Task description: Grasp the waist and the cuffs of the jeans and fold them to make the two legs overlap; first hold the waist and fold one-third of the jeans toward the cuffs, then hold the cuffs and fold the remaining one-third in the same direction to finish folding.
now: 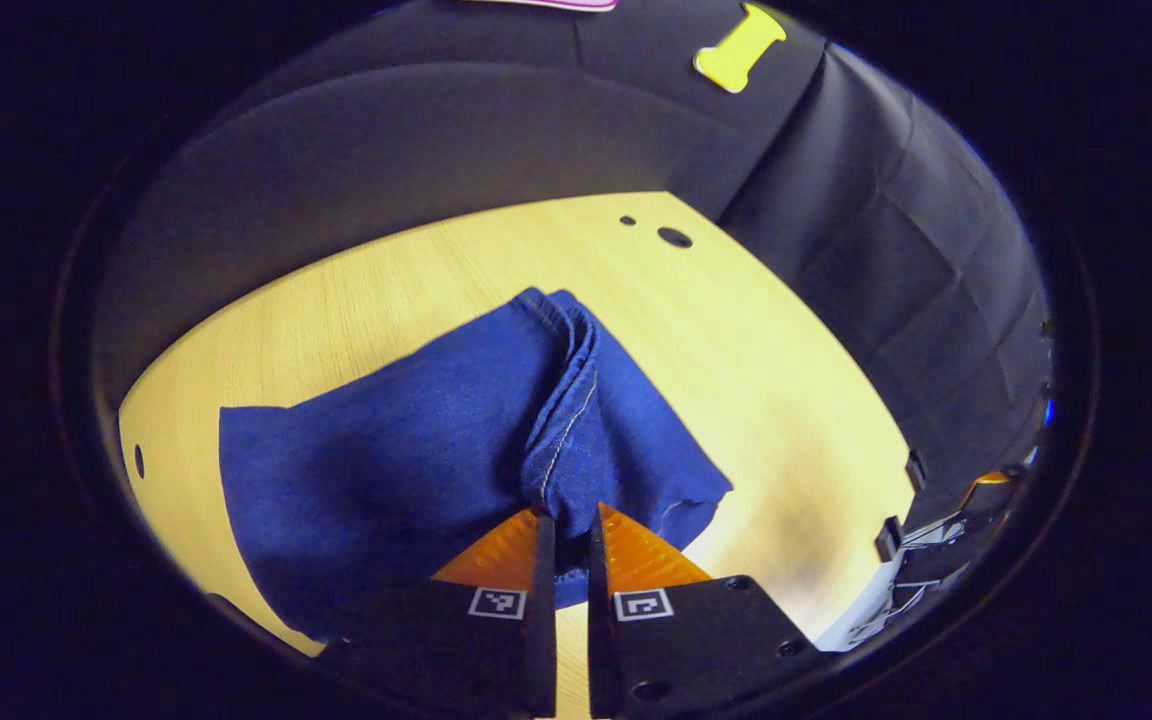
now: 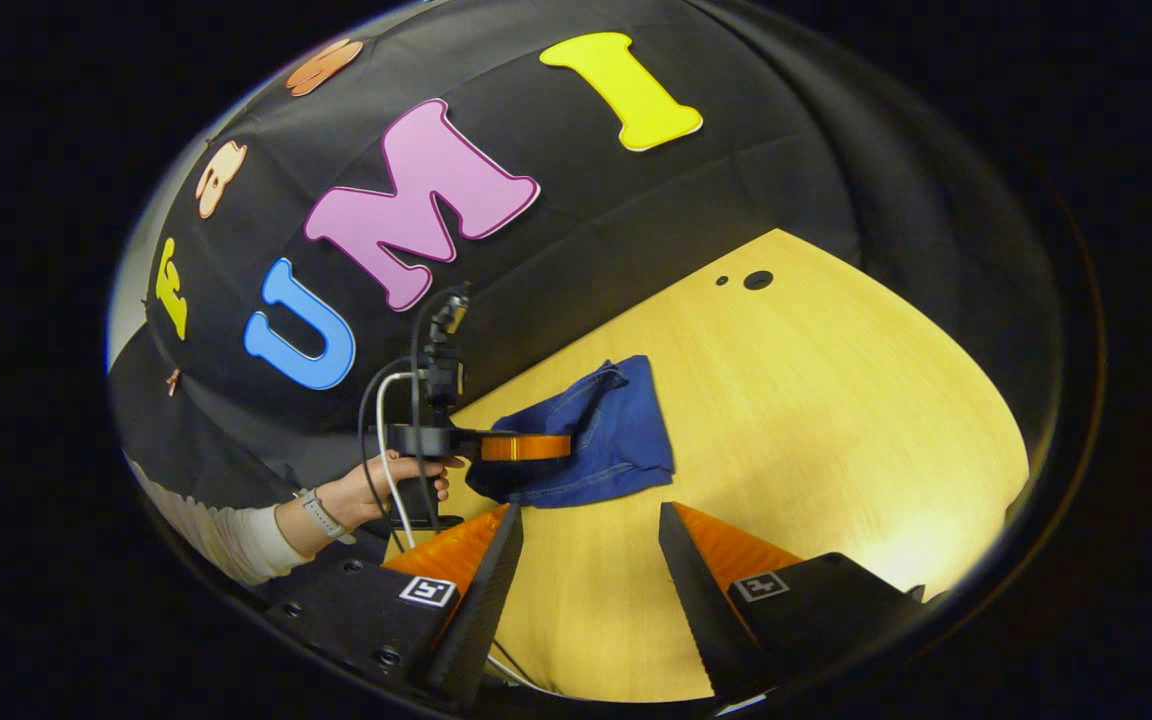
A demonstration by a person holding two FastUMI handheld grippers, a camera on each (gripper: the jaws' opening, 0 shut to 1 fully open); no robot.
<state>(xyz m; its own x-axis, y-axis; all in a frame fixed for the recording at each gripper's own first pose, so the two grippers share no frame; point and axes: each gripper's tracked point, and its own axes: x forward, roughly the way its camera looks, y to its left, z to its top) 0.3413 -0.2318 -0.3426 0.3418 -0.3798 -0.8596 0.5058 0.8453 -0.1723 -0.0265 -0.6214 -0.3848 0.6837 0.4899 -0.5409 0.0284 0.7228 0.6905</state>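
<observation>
1. My left gripper (image 1: 569,520), bottom centre of the left gripper view, is pinched nearly closed at the near edge of the folded blue denim jeans (image 1: 456,450); whether cloth is caught, I can't tell.
2. My right gripper (image 2: 586,525) hangs wide open over the pale wooden table (image 2: 836,420), holding nothing.
3. The jeans sit mid-frame, a compact bundle, folding seemingly finished.
4. I'd check the edges align, then release straight back without dragging the top layer.

Open pale wooden tabletop (image 2: 836,400) spreads wide on the right gripper's (image 2: 586,525) side, offering free passage. The folded blue denim jeans (image 2: 596,430) sit near the black cloth booth wall (image 1: 886,250), with the left gripper (image 1: 569,520) and the hand (image 2: 376,495) holding it blocking that side.
</observation>
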